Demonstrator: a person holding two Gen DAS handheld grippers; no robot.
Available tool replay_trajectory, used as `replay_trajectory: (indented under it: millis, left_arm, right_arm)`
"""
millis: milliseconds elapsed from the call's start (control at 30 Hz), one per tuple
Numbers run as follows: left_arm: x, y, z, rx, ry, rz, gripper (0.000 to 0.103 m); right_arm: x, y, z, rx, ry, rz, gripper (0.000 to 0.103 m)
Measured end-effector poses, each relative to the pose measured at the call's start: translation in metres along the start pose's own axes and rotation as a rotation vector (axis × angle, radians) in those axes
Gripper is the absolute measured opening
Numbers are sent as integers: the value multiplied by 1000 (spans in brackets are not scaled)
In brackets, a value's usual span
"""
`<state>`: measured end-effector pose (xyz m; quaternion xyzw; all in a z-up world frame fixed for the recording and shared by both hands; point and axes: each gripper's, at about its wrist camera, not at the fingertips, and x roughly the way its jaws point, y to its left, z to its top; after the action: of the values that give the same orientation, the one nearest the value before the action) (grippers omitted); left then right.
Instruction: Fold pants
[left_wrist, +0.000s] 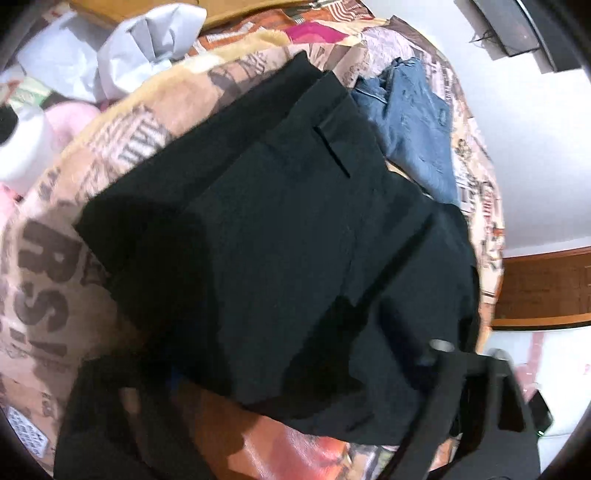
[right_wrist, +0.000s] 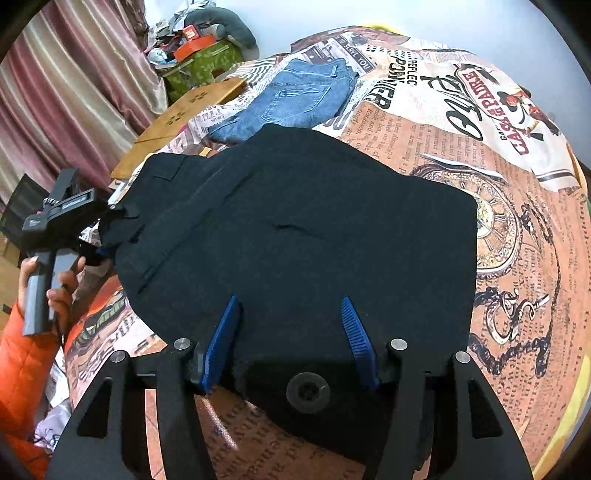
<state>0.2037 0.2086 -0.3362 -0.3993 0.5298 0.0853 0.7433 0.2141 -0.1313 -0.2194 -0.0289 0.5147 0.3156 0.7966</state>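
The black pants lie folded into a thick rectangle on the printed bedspread. They also fill the middle of the left wrist view, with a back pocket slit showing. My right gripper is open, its blue pads spread just above the near edge of the pants, holding nothing. My left gripper shows in the right wrist view at the pants' left corner; its fingertips are hidden by the cloth. In its own view only dark blurred frame parts appear.
Folded blue jeans lie beyond the black pants, also in the left wrist view. A wooden board, a green box with clutter and curtains stand at the left. White and pink items lie beside the bed.
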Motion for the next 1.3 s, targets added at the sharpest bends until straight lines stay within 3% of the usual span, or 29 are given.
replay_trajectory:
  millis: [67, 100, 233, 433, 733, 1000, 1200, 1300]
  left_arm:
    - [-1, 1, 2, 15, -22, 79, 38]
    - [-5, 0, 1, 31, -52, 119, 34]
    - [-21, -6, -5, 77, -150, 154, 22]
    - [-62, -36, -16, 207, -292, 206, 19]
    - [-122, -99, -22, 341, -370, 90, 19]
    - [-139, -168, -39, 487, -433, 45, 19]
    - [-141, -220, -57, 594, -437, -13, 19]
    - [-137, -249, -68, 661, -423, -47, 19]
  right_arm:
    - [0, 0, 0, 4, -1, 3, 54]
    - [-1, -1, -1, 7, -2, 5, 54]
    - [-2, 1, -2, 12, -5, 5, 55]
    - [-10, -1, -4, 52, -11, 26, 55]
    - [-49, -28, -17, 136, -87, 7, 55]
    - [-76, -78, -41, 278, -139, -56, 55]
    - [-49, -97, -56, 334, -61, -75, 55]
    - [-47, -90, -55, 290, -76, -93, 57]
